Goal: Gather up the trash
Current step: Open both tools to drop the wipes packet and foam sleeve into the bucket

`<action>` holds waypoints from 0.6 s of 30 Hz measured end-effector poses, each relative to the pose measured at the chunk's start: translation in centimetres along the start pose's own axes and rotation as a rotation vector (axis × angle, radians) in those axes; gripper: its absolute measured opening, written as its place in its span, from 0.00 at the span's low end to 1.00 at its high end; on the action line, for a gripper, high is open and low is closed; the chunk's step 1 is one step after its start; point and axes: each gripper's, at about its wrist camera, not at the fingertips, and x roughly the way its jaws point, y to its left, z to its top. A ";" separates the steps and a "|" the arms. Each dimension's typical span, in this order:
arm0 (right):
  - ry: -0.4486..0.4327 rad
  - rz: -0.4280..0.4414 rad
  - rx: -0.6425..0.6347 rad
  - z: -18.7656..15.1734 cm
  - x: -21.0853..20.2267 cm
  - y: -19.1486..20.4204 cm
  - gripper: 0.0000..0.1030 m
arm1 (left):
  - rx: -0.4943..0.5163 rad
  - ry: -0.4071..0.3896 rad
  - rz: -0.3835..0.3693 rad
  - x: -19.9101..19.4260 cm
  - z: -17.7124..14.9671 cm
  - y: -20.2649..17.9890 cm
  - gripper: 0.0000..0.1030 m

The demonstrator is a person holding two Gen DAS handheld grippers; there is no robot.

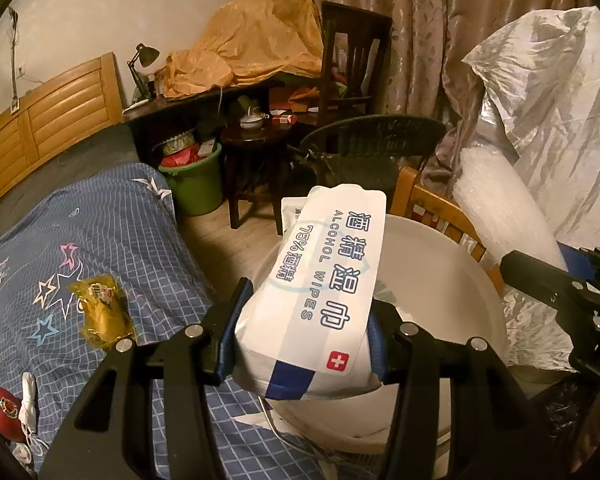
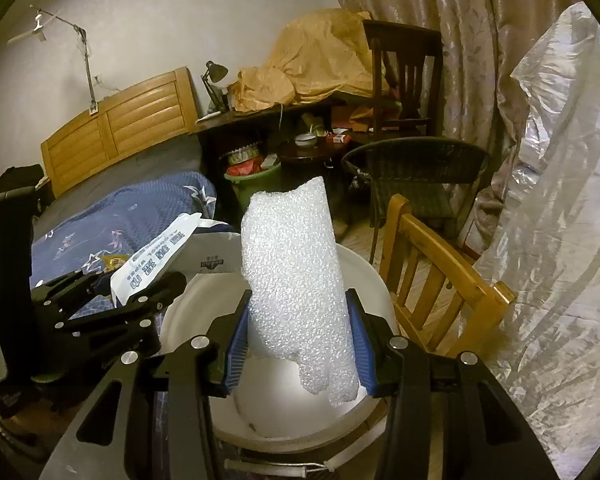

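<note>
My left gripper is shut on a white pack of alcohol wipes, held tilted above a white bucket. The same pack of wipes and the left gripper show at the left in the right wrist view. My right gripper is shut on a piece of white foam wrap, upright over the white bucket. The right gripper's black finger and the foam wrap appear at the right in the left wrist view. On the blue quilt lie a yellow wrapper and a crumpled white mask.
A wooden chair stands right of the bucket, with a dark wicker chair behind it. A green bucket full of rubbish sits by the dark desk. Silvery plastic sheeting hangs at the right, curtains behind.
</note>
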 end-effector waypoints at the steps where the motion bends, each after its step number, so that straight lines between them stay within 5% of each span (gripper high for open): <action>1: 0.002 -0.001 0.001 0.1 0.2 0.0 0.45 | -0.001 0.002 0.003 0.2 0.0 0.0 0.47; 5: 0.003 -0.001 0.003 0.3 1.0 -0.2 0.46 | -0.001 0.009 0.009 0.7 -0.1 0.3 0.50; 8: 0.005 -0.021 -0.010 0.4 1.6 -0.1 0.68 | 0.004 0.019 0.038 1.1 -0.2 0.3 0.69; 18: -0.003 -0.041 0.024 0.2 1.7 -1.0 0.69 | 0.007 0.010 0.063 0.9 -0.5 0.4 0.70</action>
